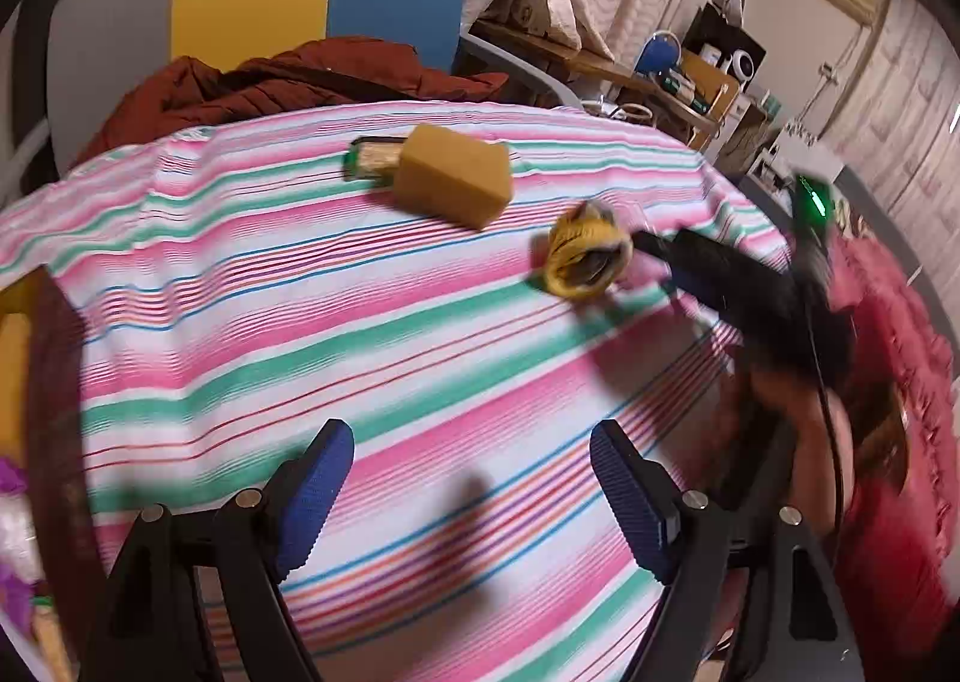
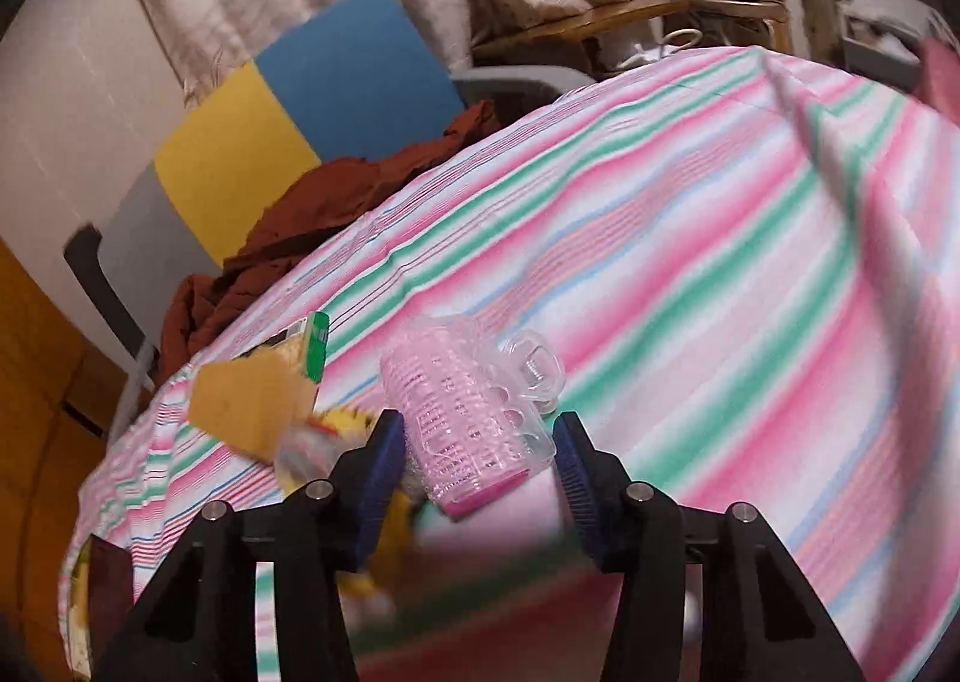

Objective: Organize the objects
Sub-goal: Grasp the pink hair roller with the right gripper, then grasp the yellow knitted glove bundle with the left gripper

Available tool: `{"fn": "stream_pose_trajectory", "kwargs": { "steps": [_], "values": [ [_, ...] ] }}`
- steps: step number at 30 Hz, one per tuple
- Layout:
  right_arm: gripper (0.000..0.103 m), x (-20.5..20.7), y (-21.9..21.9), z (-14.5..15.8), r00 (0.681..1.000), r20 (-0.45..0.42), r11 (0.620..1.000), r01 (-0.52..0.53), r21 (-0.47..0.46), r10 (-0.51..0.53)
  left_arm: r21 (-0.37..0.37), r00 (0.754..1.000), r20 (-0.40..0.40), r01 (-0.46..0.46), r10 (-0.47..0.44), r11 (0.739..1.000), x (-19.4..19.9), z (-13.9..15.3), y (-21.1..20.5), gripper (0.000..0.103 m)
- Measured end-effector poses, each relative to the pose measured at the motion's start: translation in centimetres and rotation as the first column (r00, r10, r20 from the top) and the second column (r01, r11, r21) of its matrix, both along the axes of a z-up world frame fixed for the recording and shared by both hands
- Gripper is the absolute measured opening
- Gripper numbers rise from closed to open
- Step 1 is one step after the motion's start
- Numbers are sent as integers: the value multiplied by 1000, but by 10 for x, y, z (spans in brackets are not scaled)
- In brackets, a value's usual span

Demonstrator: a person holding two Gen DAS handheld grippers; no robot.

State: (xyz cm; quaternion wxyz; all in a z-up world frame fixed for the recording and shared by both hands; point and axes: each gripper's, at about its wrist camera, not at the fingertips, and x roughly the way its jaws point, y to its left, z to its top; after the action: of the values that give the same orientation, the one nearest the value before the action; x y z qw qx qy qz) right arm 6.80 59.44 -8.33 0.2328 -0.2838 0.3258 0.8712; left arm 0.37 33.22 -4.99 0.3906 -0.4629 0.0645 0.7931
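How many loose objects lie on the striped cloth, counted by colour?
Tan: 1, the sponge block
Green-edged: 1, the flat packet
Yellow: 1, the rolled item
Pink with clear clip: 1, the hair roller
Total: 4

On the striped table (image 1: 240, 322) lay one tan sponge (image 1: 453, 175), one green packet (image 1: 369, 160), one yellow ring-shaped item (image 1: 585, 259), one pink hair roller (image 2: 462, 430) and one clear clip (image 2: 534, 367). Two tools were present.
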Motion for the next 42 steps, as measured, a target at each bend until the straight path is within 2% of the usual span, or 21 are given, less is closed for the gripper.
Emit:
{"fn": "stream_pose_trajectory", "kwargs": {
  "steps": [4,6,9,11,13,14,17,18,19,21,23,26,34,37,42],
  "values": [
    [51,23,-5,-1,994,-46,995,101,-13,-102,23,1000,5,19,-19,1000,-4,-2,32,82],
    [51,28,-5,-1,988,-58,990,141,-4,-141,31,998,-22,59,-58,998,-4,-1,51,82],
    [52,29,-5,-3,988,-64,990,143,-2,-143,25,986,-99,135,-132,991,-7,1,85,82],
    [52,31,-5,-4,987,-78,990,141,-14,-141,-36,966,-184,180,-183,983,-6,-1,106,83],
    [52,35,-1,-7,985,-102,990,139,-38,-142,-103,931,-258,239,-258,965,-5,-5,126,82],
    [52,35,0,-7,984,-108,989,138,-44,-142,-137,905,-295,278,-307,951,-3,-9,135,82],
    [52,34,-2,-7,984,-105,990,140,-30,-142,-216,850,-347,338,-396,916,1,-18,151,82],
    [52,33,-1,-8,984,-104,990,140,-28,-142,-225,844,-355,341,-403,913,0,-20,155,82],
    [52,33,-1,-8,984,-106,990,140,-28,-142,-224,844,-352,343,-404,912,-2,-23,159,79],
    [52,32,-1,-9,984,-106,990,141,-24,-143,-215,857,-325,345,-400,914,-6,-28,166,66],
    [52,32,-2,-10,985,-102,990,141,-18,-142,-218,877,-277,340,-392,915,-11,-37,172,38],
    [52,33,-3,-10,985,-102,990,141,-15,-142,-201,878,-255,362,-406,910,-9,-41,174,27],
    [52,33,-3,-10,985,-97,990,142,-7,-142,-165,867,-268,388,-420,907,2,-38,148,15],
    [52,33,-3,-10,985,-94,990,143,-3,-143,-161,860,-288,391,-422,906,11,-36,137,7],
    [52,35,-2,-9,985,-94,990,144,1,-143,-140,884,-272,355,-381,924,10,-35,118,5]
  ]
}}
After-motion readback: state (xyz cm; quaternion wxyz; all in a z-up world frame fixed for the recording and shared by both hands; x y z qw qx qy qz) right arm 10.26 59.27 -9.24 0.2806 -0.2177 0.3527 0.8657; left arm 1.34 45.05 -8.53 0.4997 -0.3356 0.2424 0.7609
